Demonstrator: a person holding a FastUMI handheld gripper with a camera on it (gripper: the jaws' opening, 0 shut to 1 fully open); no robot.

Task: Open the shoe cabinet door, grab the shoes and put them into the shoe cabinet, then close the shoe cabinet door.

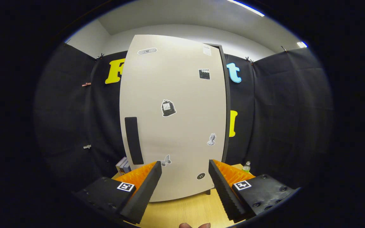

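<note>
The gripper [185,169], fingers spread wide and holding nothing, faces the tall beige sticker-dotted shoe cabinet door [173,117] standing shut just ahead on the pale wooden table [185,210], its long black vertical handle strip [133,140] lying ahead and left of the left finger.

Wooden table [185,210] — shoe cabinet [173,120], books [123,165], bottle [246,167].

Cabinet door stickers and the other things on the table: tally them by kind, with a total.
Shoe cabinet, door shut: 1
Black handle strip on the door: 1
Stickers on the door, such as the black bag sticker: 7
Bottle beside the cabinet: 1
Boxes on the cabinet's other side: 2
Gripper, fingers open, ahead of the door: 1
Total: 13
</note>
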